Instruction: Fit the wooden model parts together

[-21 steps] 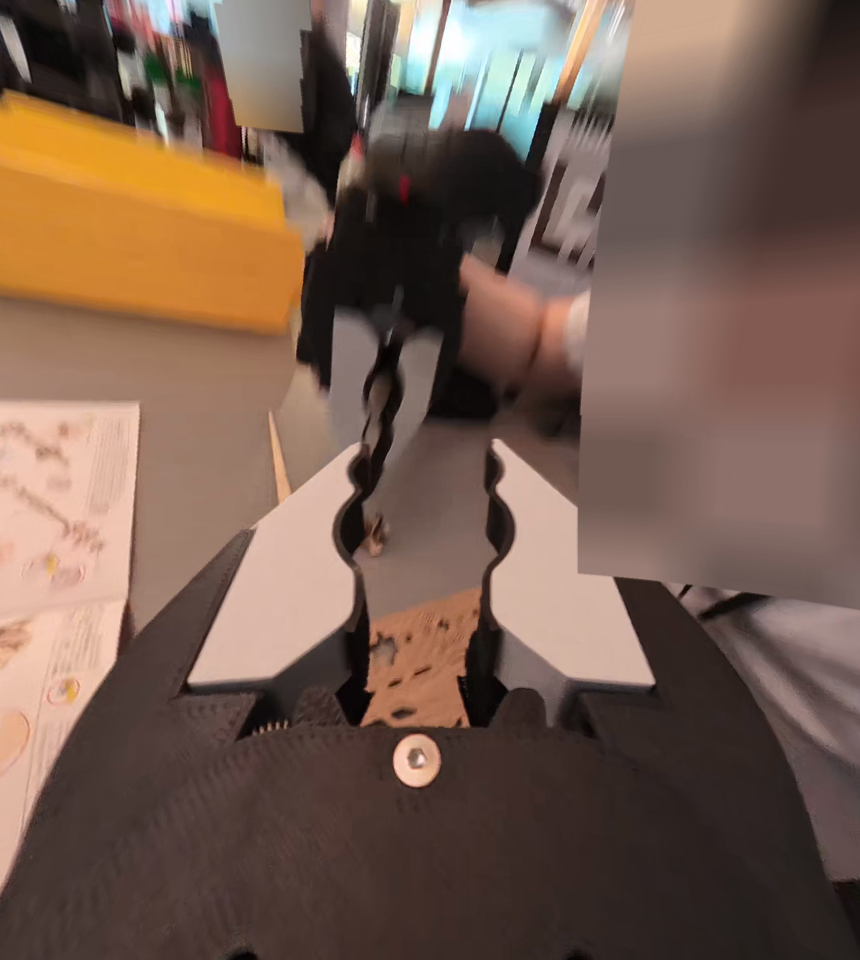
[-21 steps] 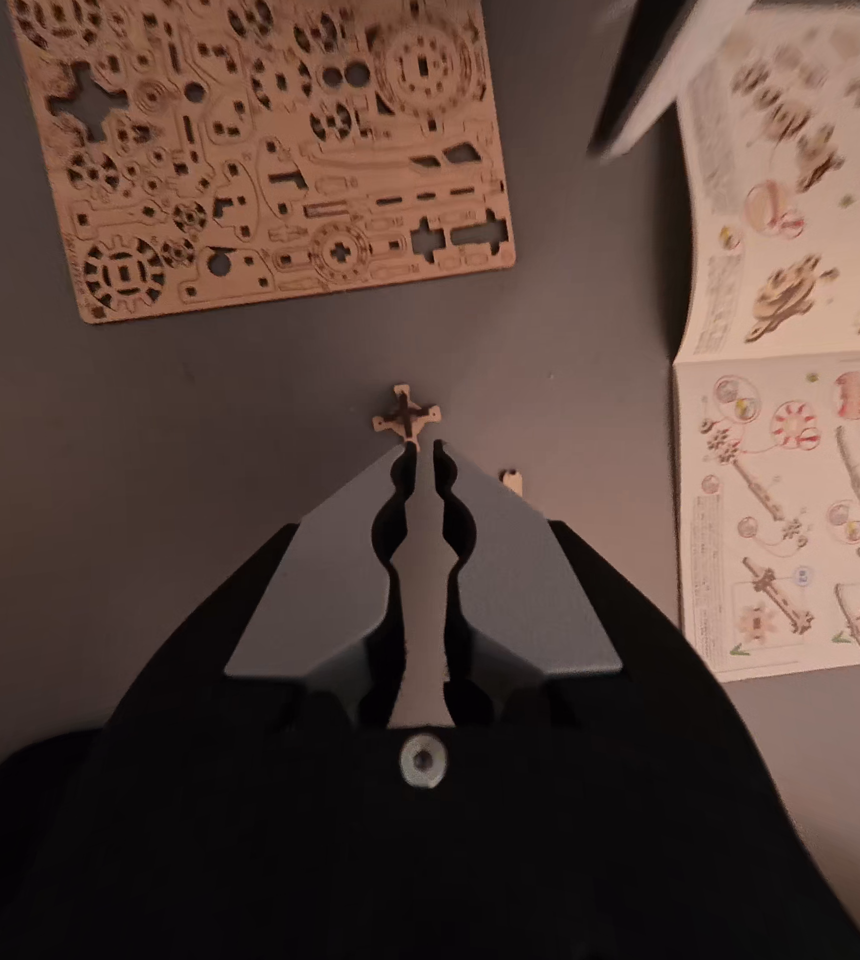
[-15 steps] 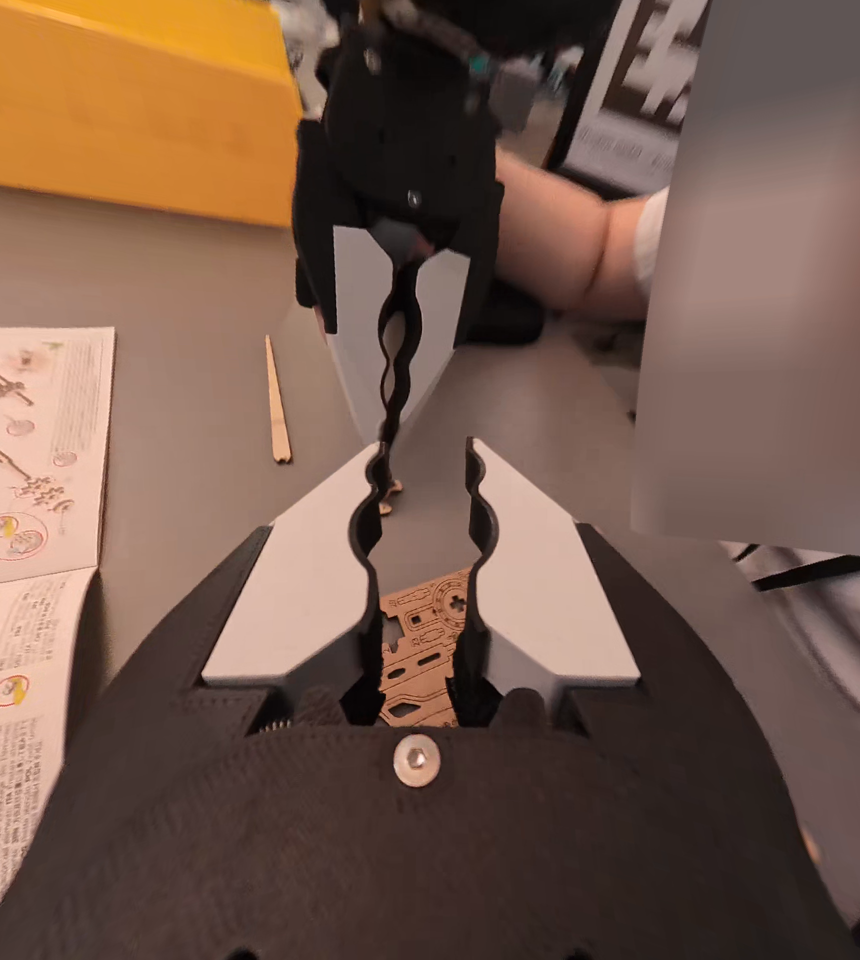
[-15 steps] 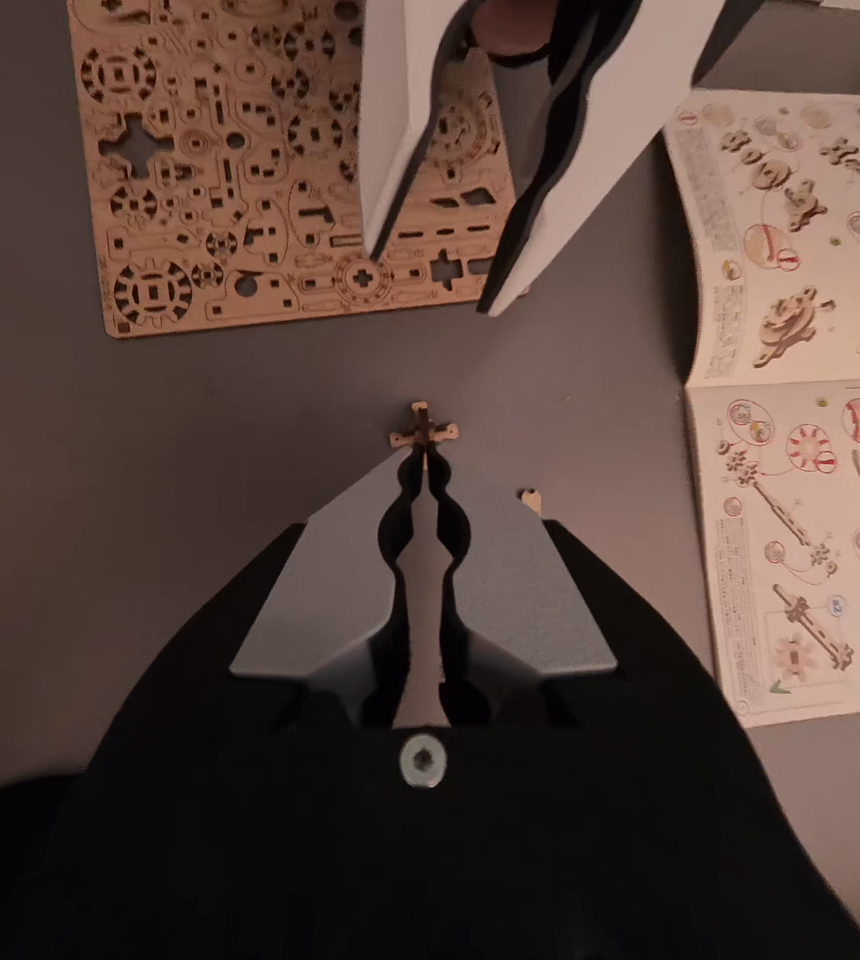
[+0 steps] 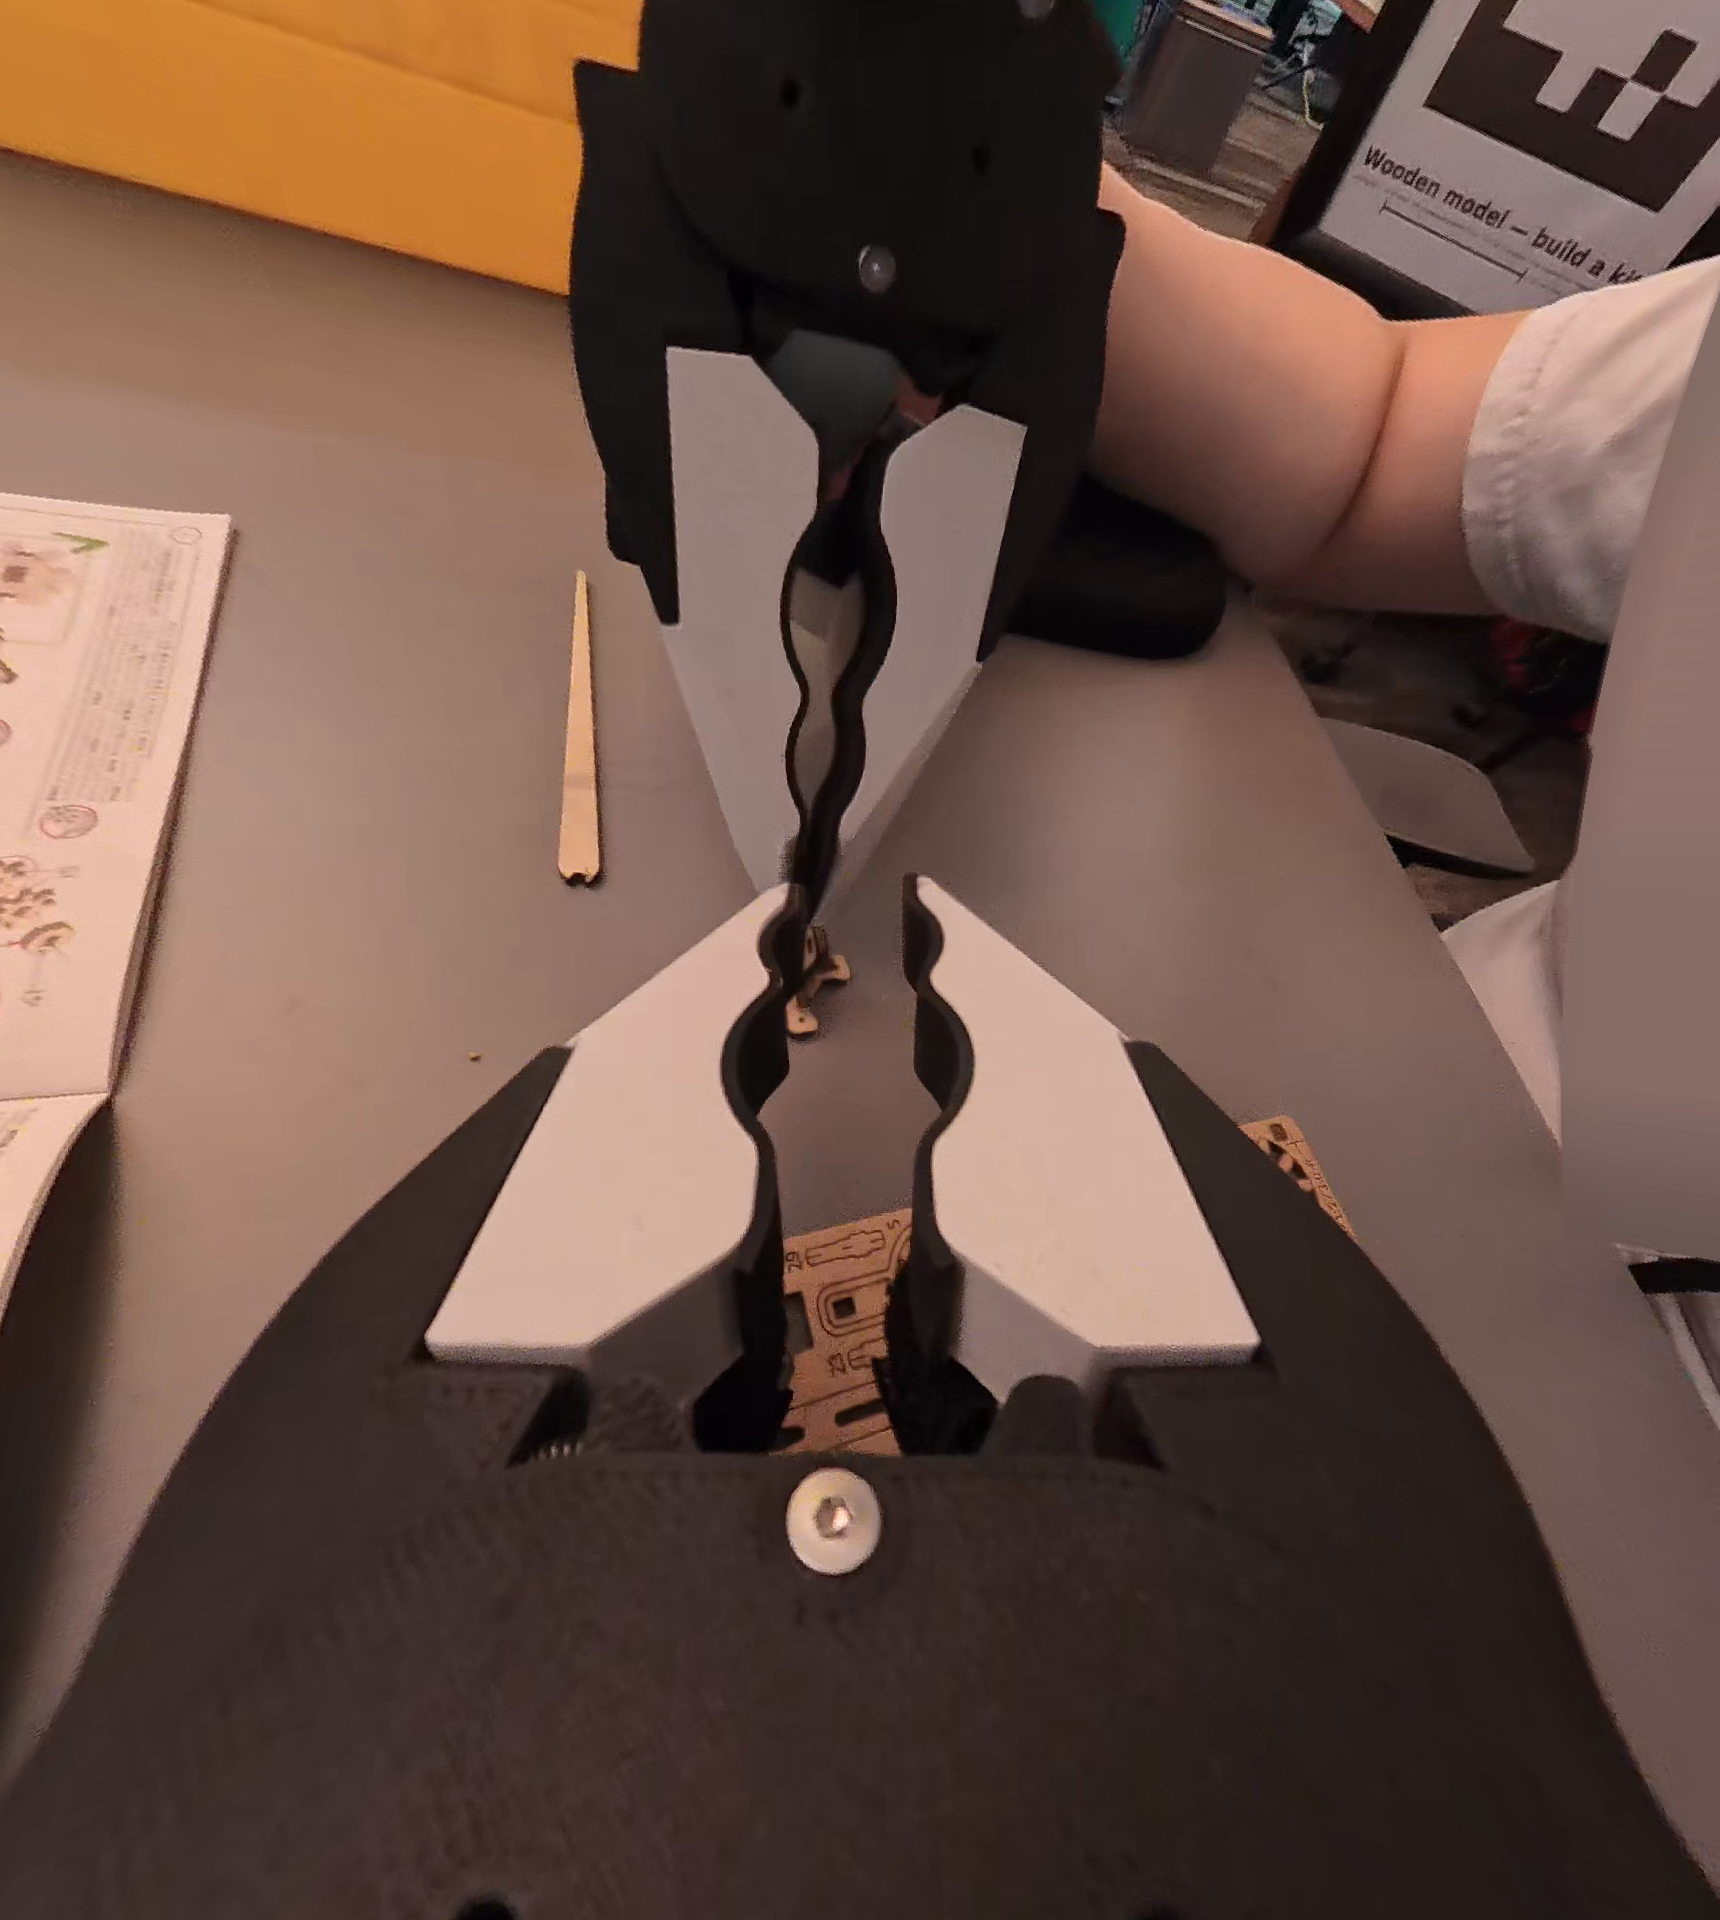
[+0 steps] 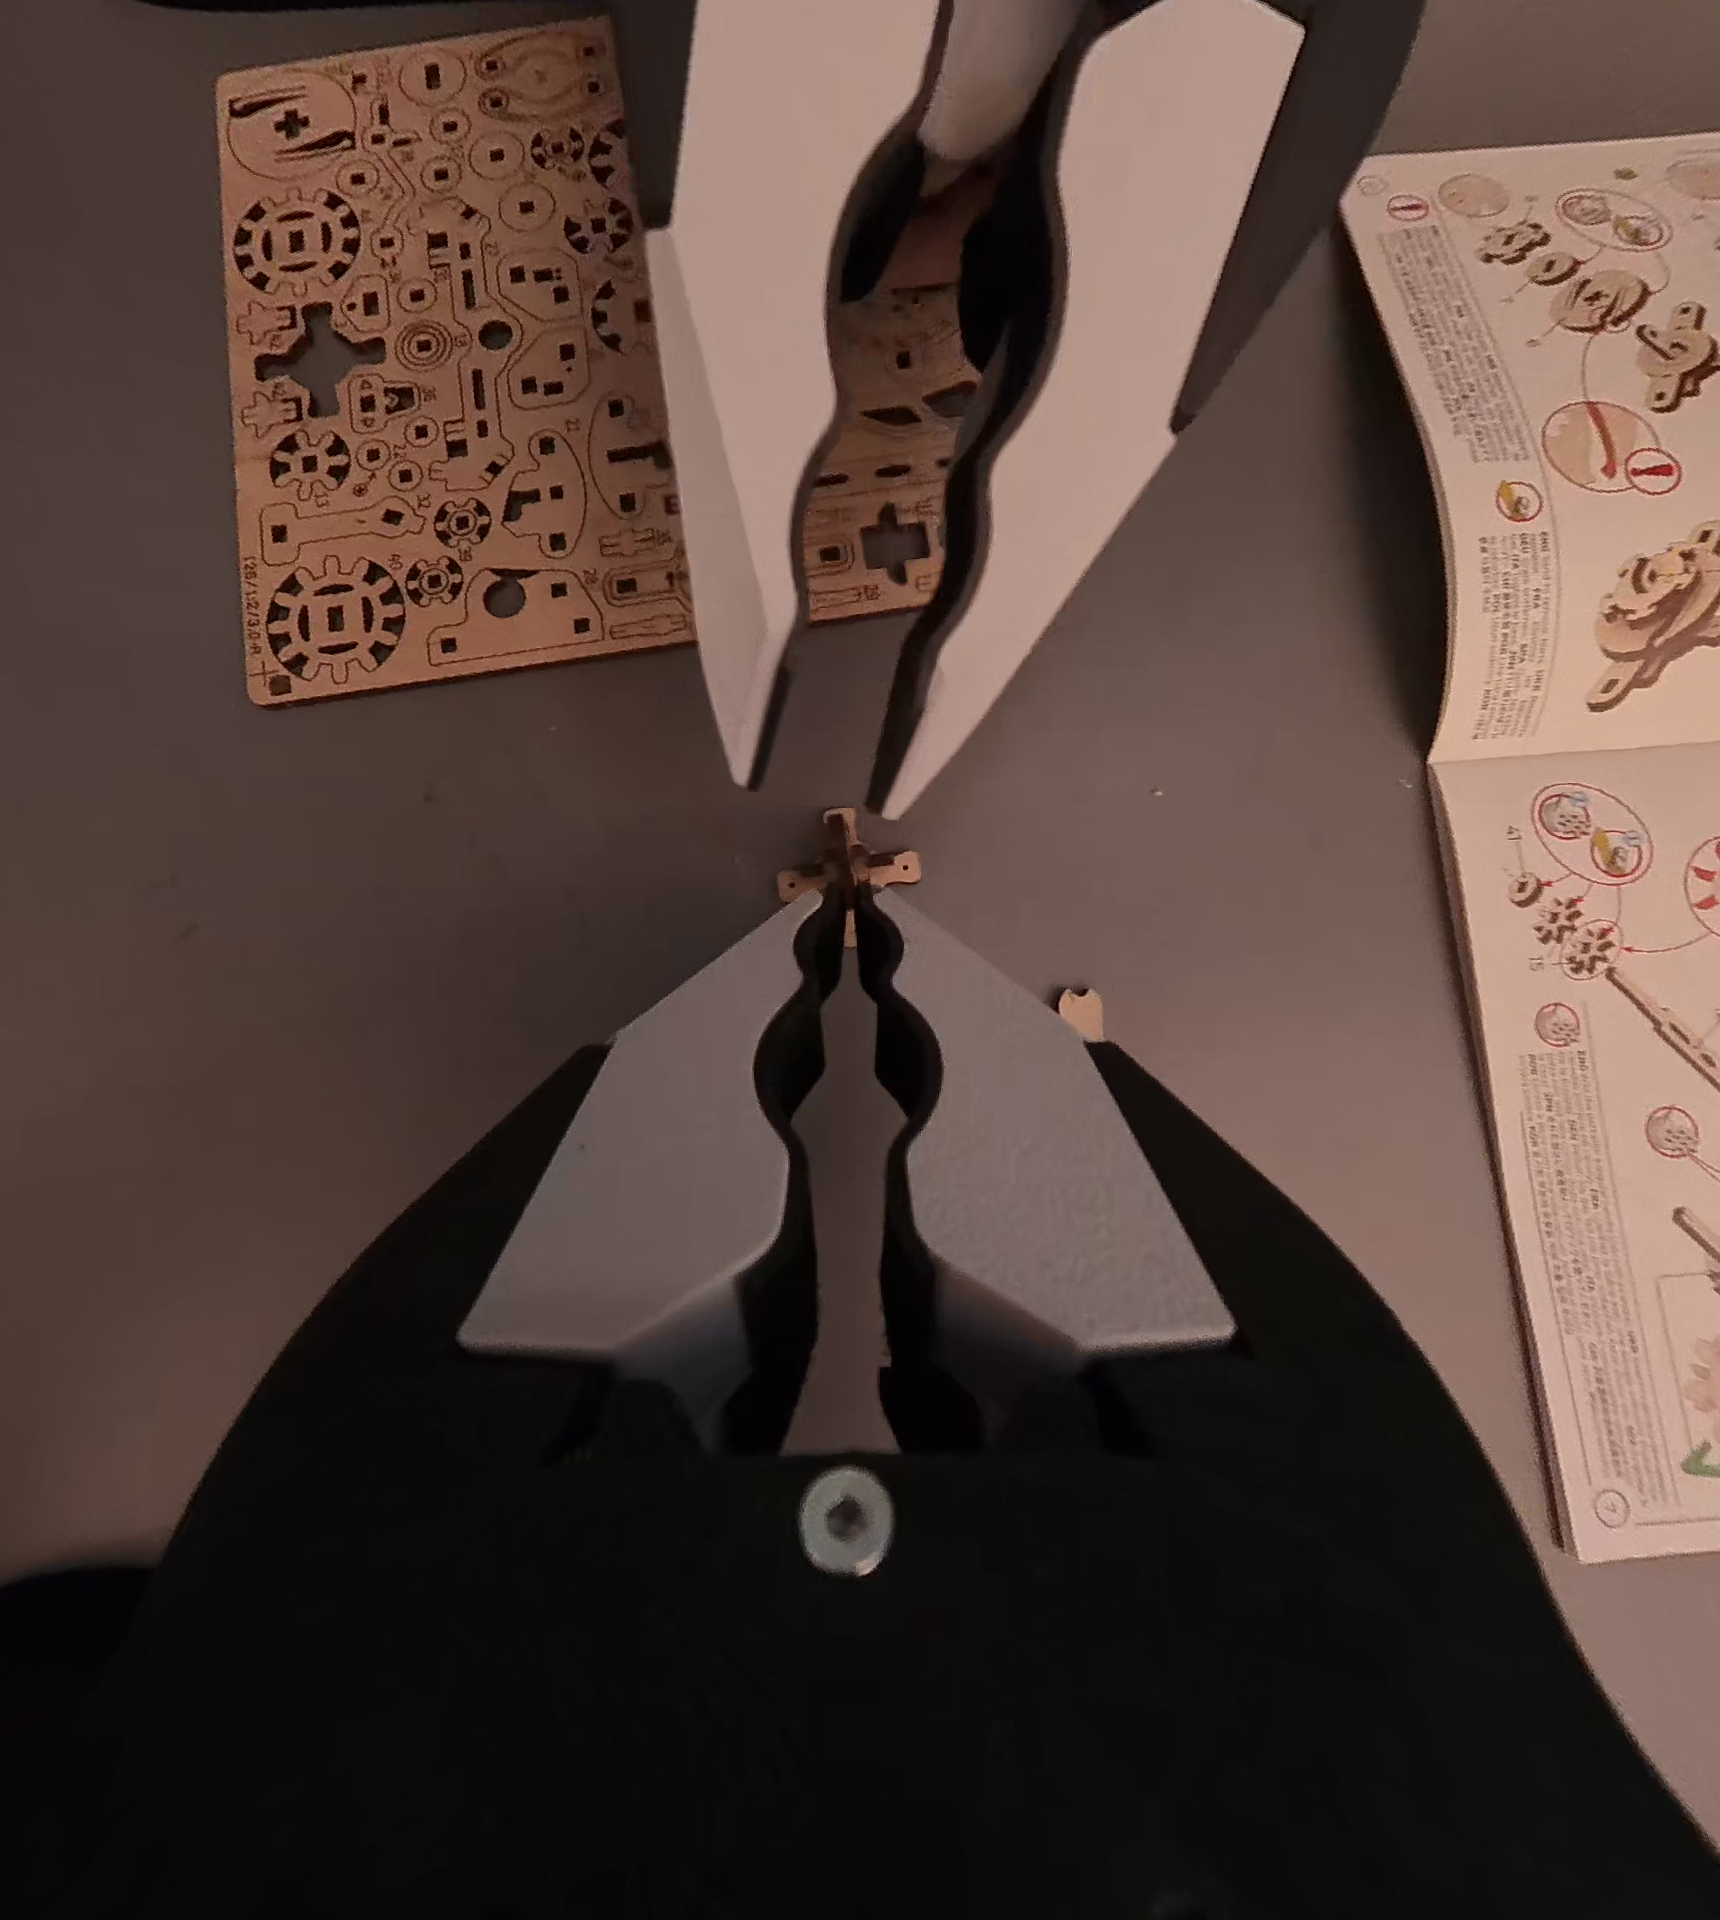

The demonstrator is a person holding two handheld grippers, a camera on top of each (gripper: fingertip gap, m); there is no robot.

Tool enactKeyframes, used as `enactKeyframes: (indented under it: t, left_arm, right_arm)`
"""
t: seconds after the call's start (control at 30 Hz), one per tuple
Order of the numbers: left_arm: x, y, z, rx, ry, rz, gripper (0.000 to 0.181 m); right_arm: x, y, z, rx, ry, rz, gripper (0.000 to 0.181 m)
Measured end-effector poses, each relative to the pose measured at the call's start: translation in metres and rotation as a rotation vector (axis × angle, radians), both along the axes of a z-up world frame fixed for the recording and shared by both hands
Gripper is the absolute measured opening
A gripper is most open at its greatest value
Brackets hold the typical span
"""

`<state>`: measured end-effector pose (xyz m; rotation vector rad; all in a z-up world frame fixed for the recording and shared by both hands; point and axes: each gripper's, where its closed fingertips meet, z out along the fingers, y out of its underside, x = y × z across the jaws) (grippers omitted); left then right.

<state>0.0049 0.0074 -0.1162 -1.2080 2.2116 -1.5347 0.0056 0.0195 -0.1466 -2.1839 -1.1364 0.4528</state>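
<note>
My right gripper [image 6: 848, 914] is shut on a small cross-shaped wooden part [image 6: 848, 871] and holds it just above the grey table [image 6: 212, 935]. My left gripper [image 6: 814, 795] comes in from the top, open and empty, its tips just beyond the part, one tip almost touching it. In the left wrist view my left gripper [image 5: 851, 899] is open, and the wooden part [image 5: 814, 982] sits by its left fingertip, under the shut right gripper [image 5: 814, 868]. A laser-cut wooden parts sheet [image 6: 420, 364] lies flat at the far left, partly hidden by the left gripper.
An open instruction booklet [image 6: 1614, 727] lies on the right; it also shows in the left wrist view [image 5: 25, 779]. A thin wooden stick [image 5: 581, 748] lies beside it. A yellow box [image 5: 264, 135], a person's arm [image 5: 1251, 436] and a sign [image 5: 1562, 135] are at the table's far side. Left and right tips are no more than a few centimetres apart. The thin wooden stick [image 5: 581, 748] is about 7 cm from my right fingertips.
My left gripper has moved in over the parts sheet towards the right gripper, and its open tips now reach the cross part. The right gripper has stayed shut on the part.
</note>
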Motion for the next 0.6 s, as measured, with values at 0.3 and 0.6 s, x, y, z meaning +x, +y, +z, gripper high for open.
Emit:
enactKeyframes:
  t: [0.3,0.6]
  left_arm:
    - [0.003,0.0,-0.015,0.094,0.029,0.013,0.003]
    - [0.004,0.0,-0.018,0.101,0.04,0.014,0.004]
  right_arm:
    - [-0.003,0.002,-0.004,0.009,-0.007,0.008,0.0]
    - [-0.001,0.002,0.007,0.036,0.01,-0.006,0.0]
